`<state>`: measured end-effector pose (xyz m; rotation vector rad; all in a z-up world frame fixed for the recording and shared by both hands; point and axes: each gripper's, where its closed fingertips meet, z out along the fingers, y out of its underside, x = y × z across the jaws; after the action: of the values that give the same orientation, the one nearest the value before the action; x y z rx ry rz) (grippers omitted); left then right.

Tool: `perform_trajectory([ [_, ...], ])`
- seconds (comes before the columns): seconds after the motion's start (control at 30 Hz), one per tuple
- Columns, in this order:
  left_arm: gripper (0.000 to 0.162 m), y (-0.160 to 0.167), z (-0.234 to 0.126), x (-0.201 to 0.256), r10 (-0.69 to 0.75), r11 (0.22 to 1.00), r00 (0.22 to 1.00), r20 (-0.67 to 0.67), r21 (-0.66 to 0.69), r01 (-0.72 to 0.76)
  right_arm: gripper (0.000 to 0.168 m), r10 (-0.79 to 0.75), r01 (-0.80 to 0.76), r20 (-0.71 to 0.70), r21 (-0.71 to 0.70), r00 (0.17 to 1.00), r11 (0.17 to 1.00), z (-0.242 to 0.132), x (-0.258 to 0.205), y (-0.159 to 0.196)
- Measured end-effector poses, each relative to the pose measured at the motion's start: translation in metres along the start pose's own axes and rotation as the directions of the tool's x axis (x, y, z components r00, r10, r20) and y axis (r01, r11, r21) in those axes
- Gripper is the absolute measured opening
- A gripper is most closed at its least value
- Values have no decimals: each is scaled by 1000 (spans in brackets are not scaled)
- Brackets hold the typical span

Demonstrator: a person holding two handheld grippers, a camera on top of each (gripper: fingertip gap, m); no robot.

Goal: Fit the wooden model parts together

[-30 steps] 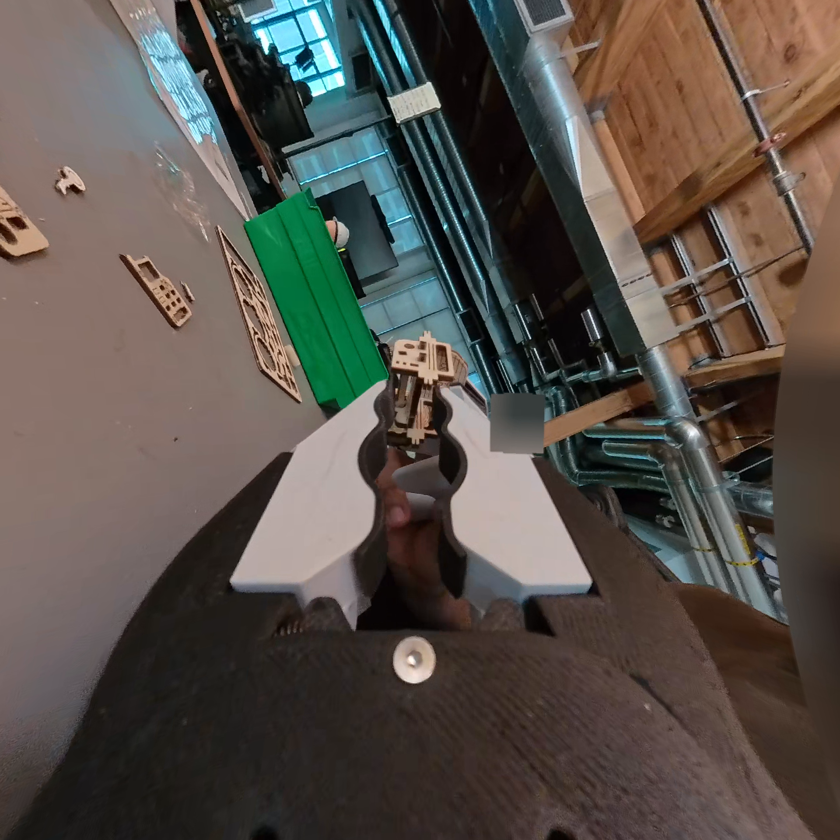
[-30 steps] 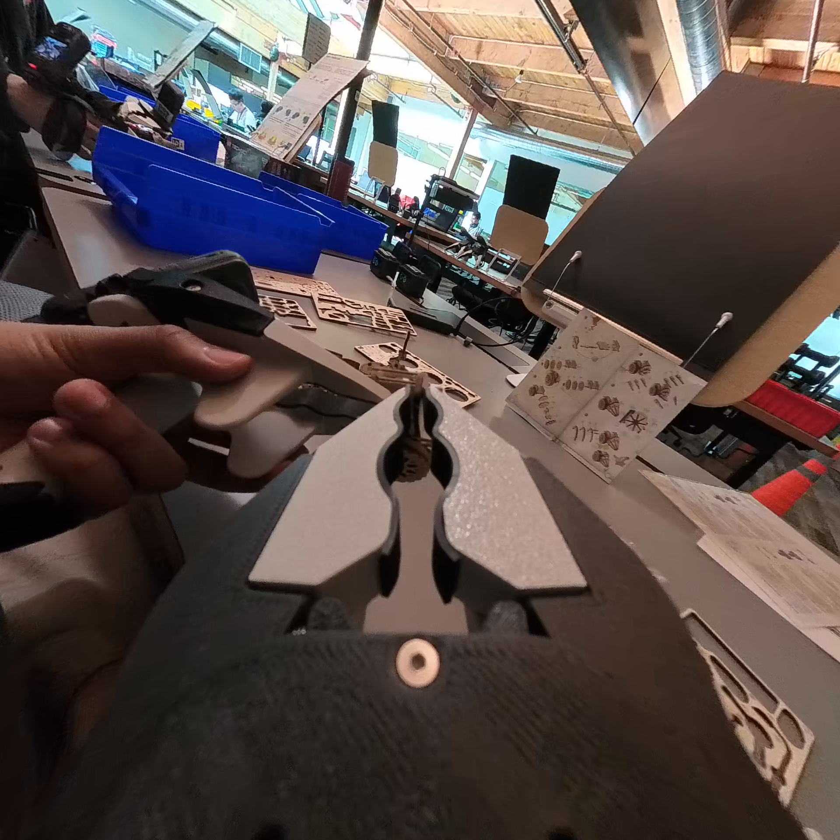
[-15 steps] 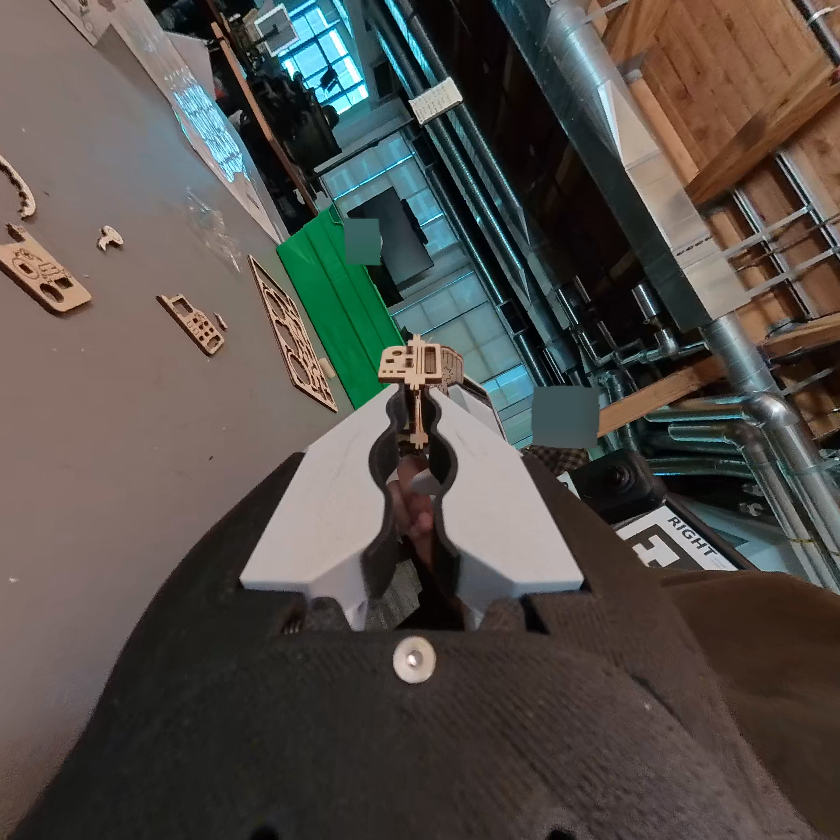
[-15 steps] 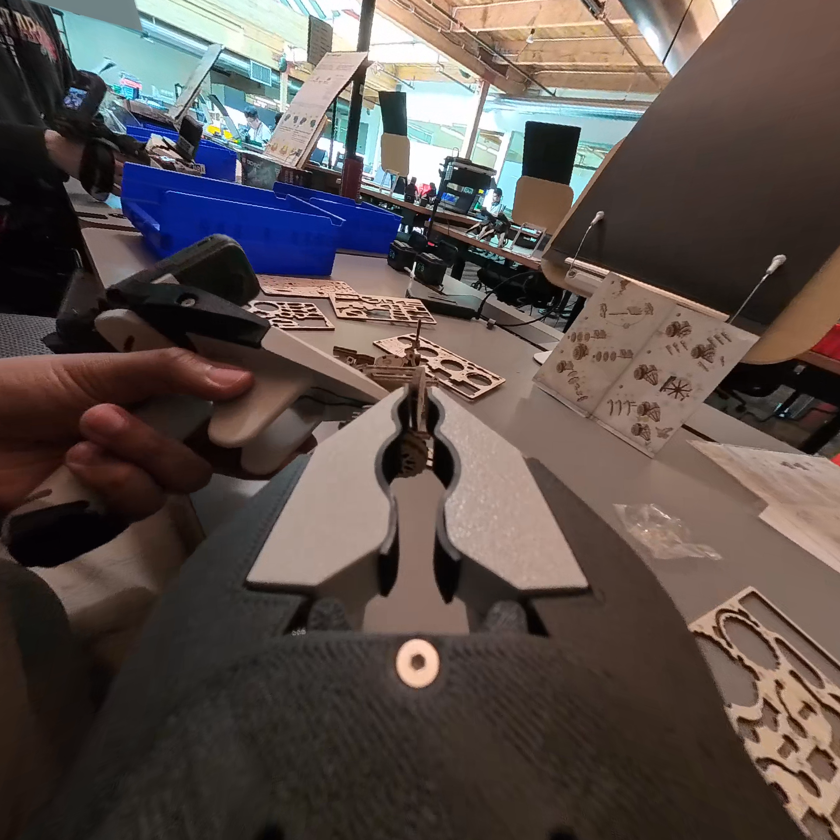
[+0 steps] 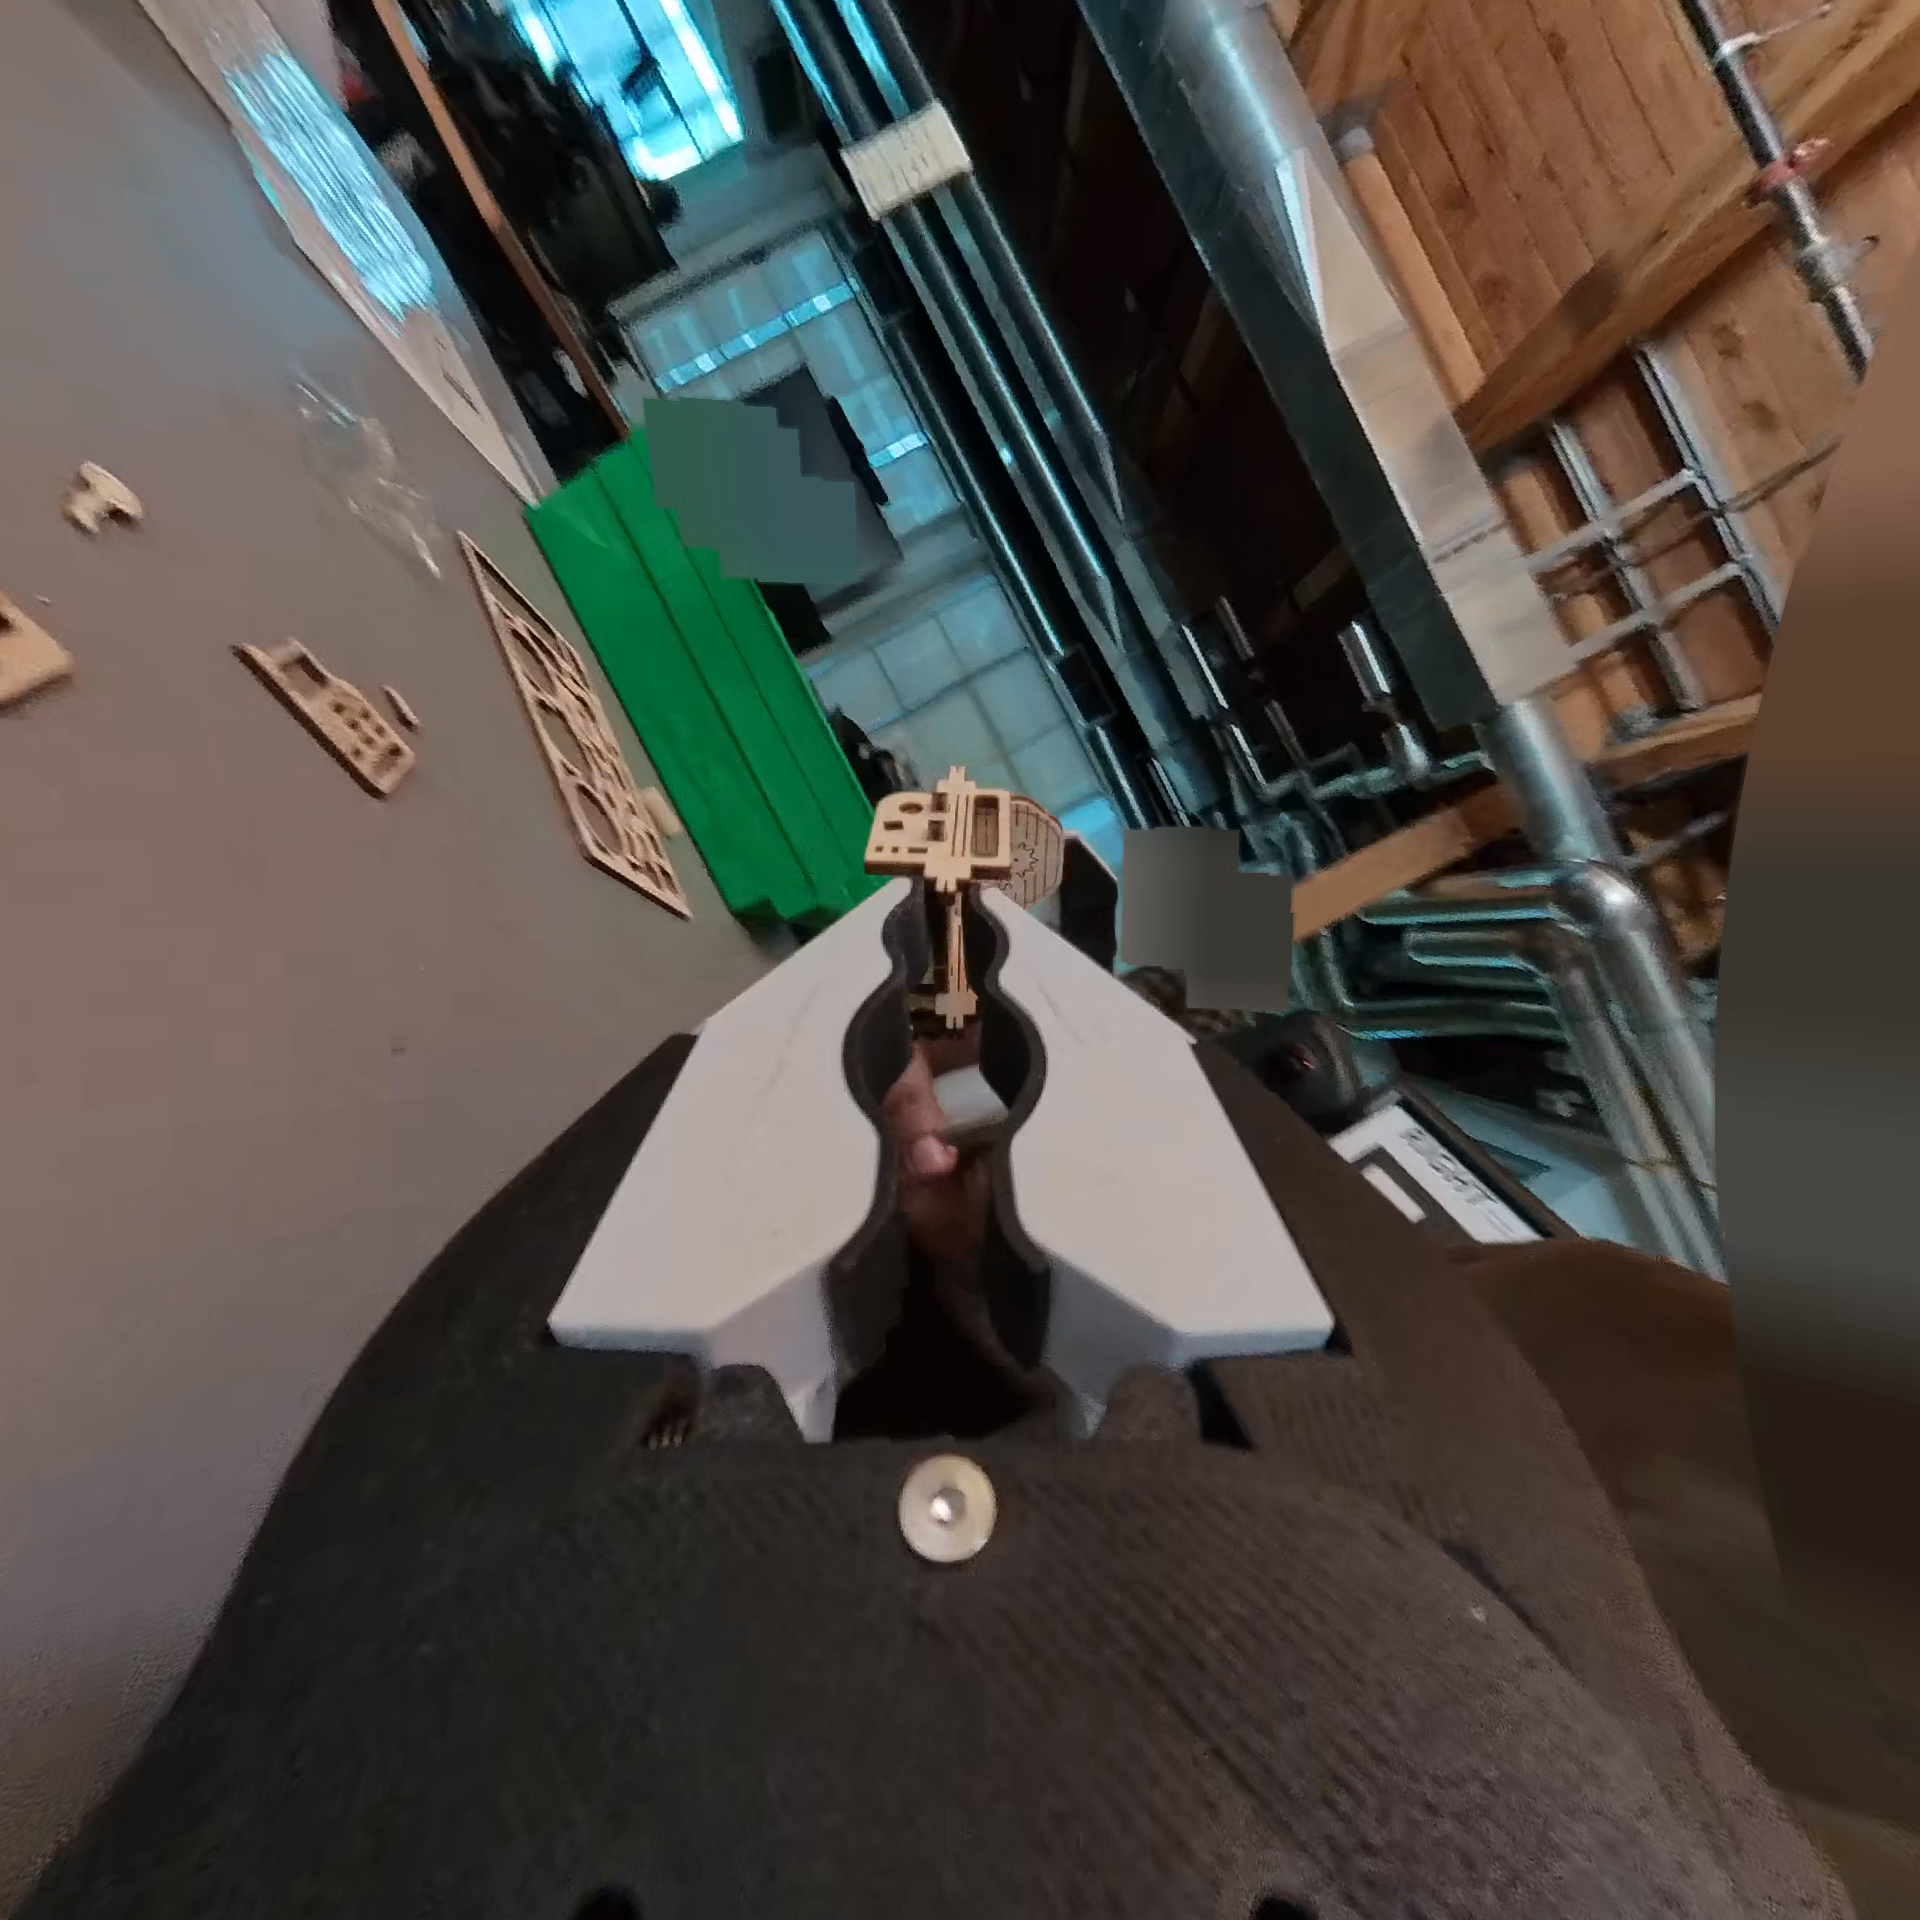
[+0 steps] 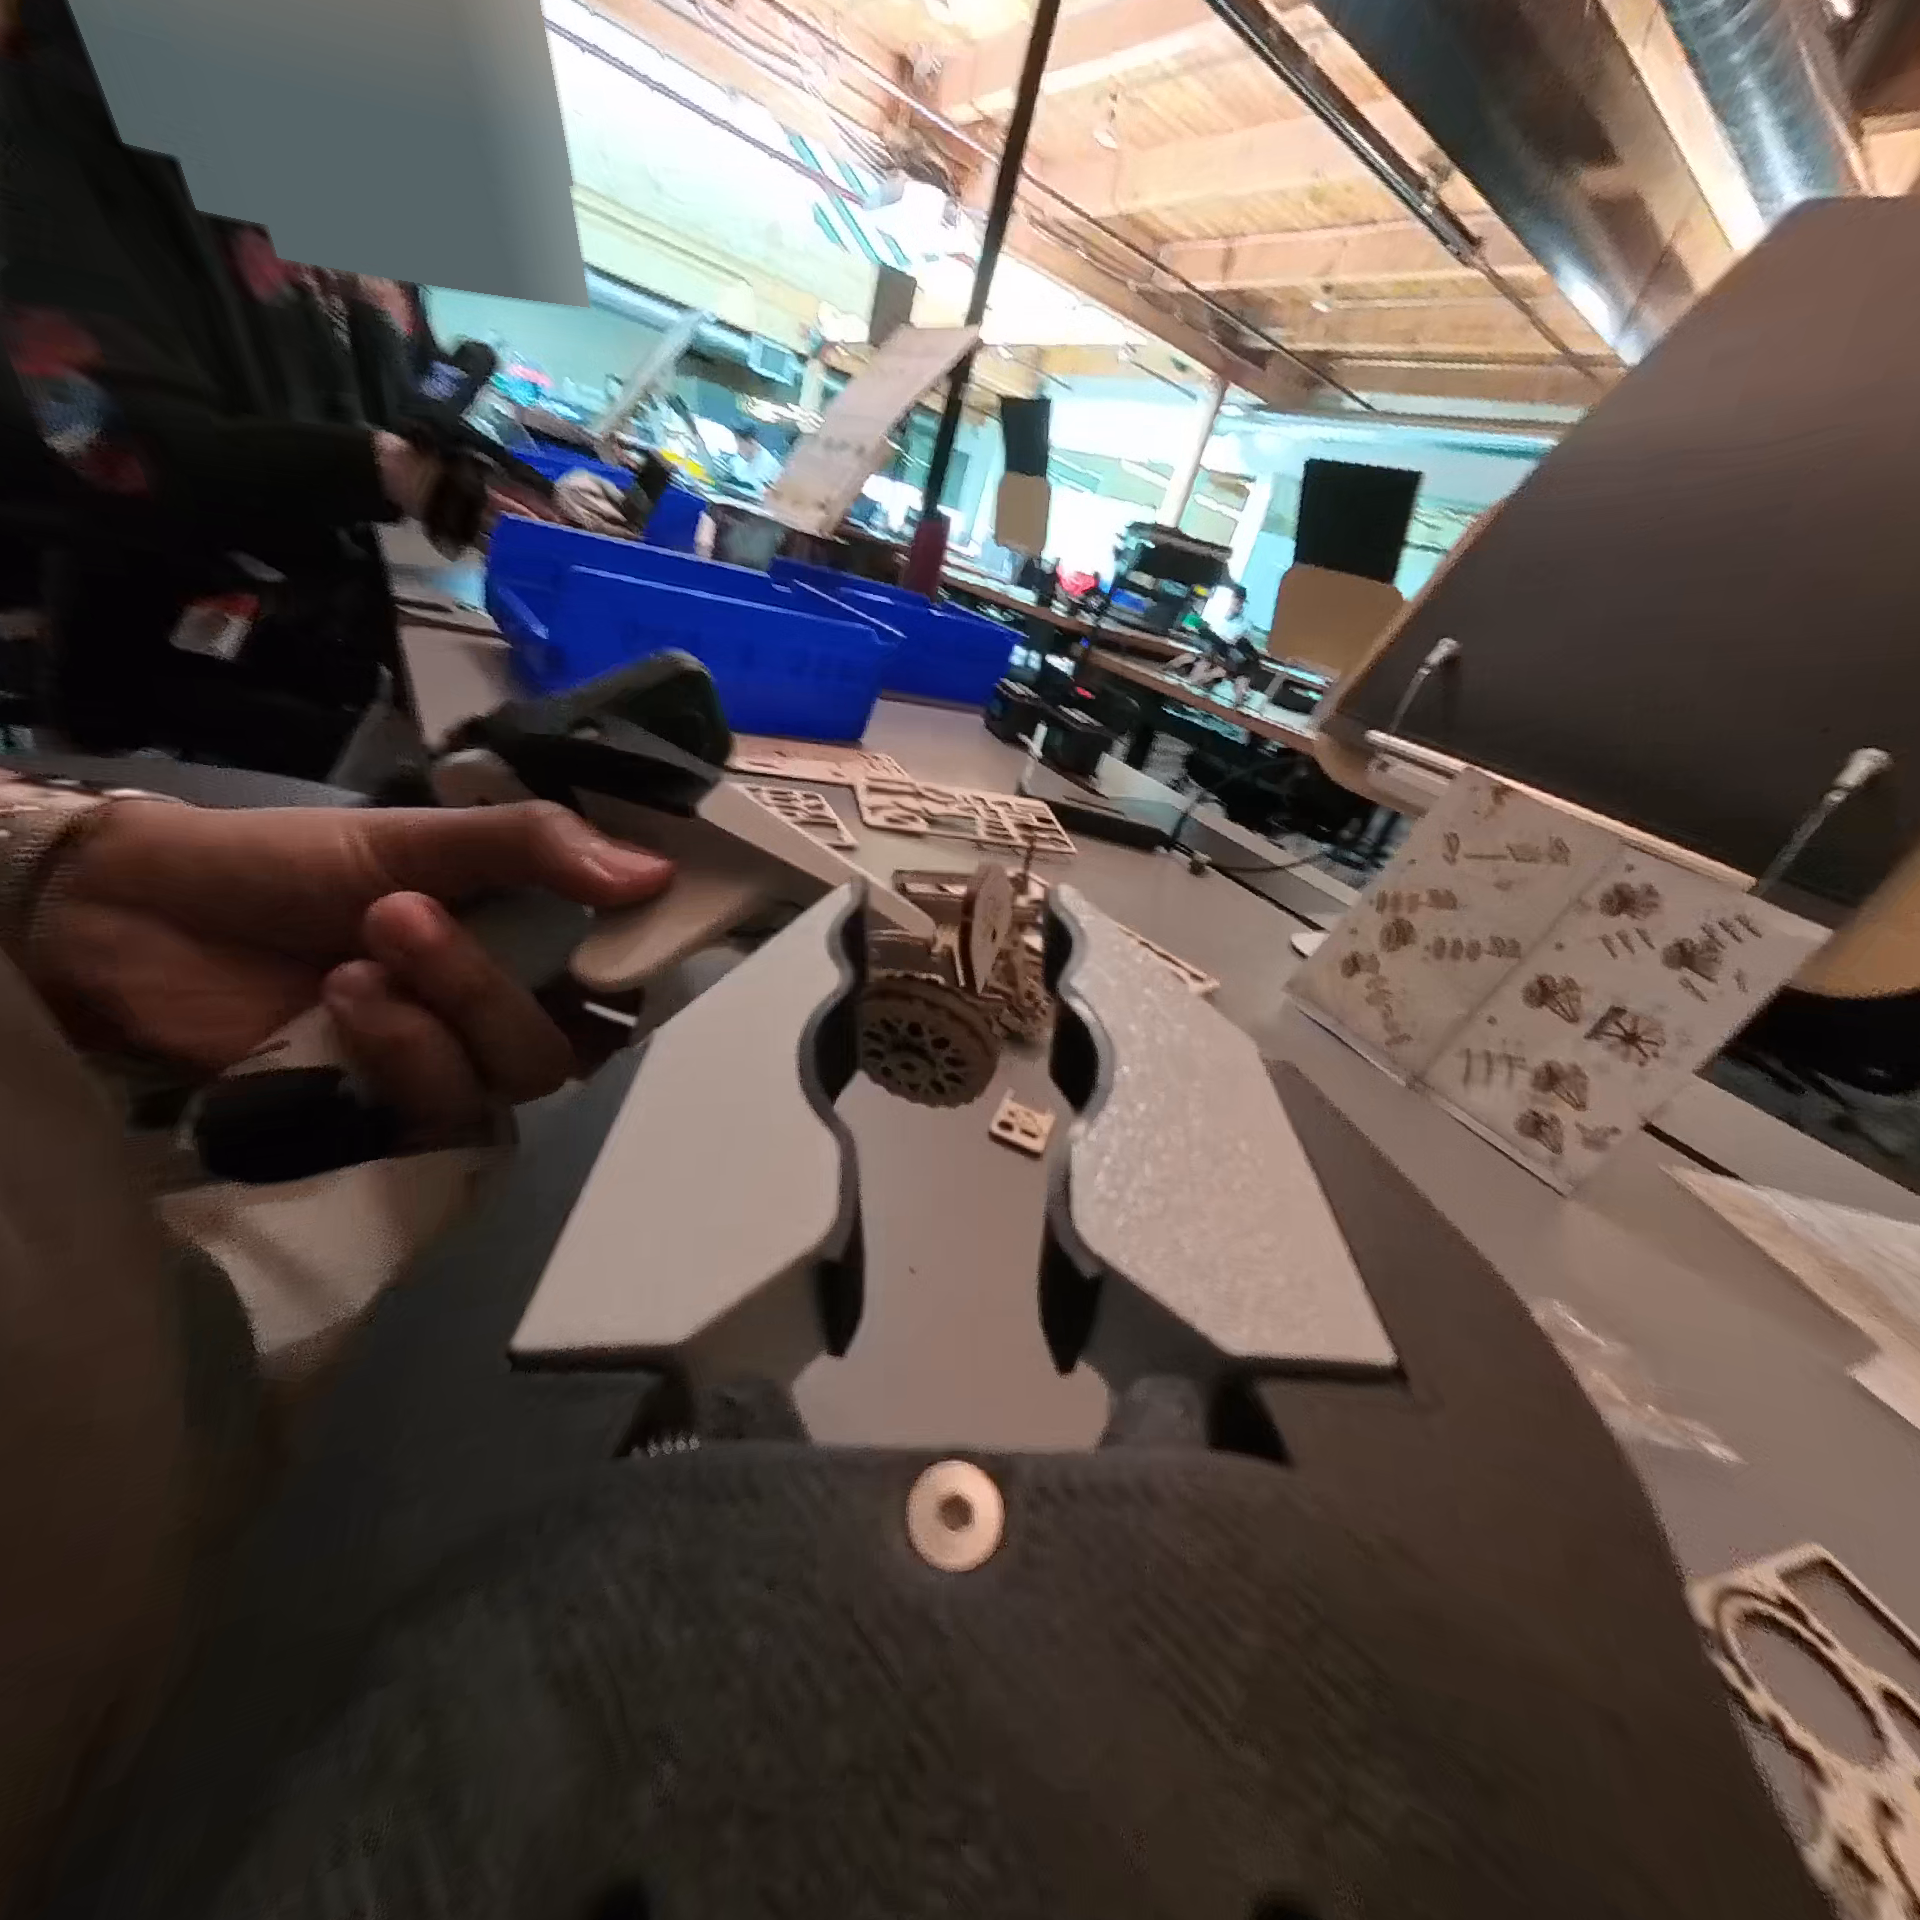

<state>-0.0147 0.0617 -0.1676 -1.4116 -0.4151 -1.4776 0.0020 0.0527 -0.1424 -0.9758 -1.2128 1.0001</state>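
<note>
The wooden model is held up above the worktop, at the tip of the left claw, and the right wrist view shows it with a spoked wheel at its near side, in front of the right claw.

I think the main risk is the thin grip. The left claw is closed narrow on a flat, slotted plate of the model, so a push from the side may turn the model in the pads or crack the thin wood. A second risk is the small loose piece that lies on the worktop just near the model: it is light and can be knocked away, or missed, if the right claw comes down on it at a bad angle.

The right claw is wide open and holds nothing; its fingers stand on both sides of the model, and I cannot tell if they touch it. The left claw holds only the model. Farther off lie cut-out wooden sheets and blue bins.
</note>
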Motion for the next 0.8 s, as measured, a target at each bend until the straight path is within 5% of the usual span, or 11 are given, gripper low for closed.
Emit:
perform_trajectory([
  [0.2,2,23,0,16,-168,953,976,-136,-274,126,67,123,-103,294,-83,948,991,-24,-16,10],
  [0.37,1,41,-5,17,-171,901,977,-130,-422,101,73,33,20,366,-142,930,990,-31,-32,22],
  [0.8,0,63,-7,12,-196,834,976,-100,-540,112,50,-116,187,409,-138,905,973,-37,-45,31],
])
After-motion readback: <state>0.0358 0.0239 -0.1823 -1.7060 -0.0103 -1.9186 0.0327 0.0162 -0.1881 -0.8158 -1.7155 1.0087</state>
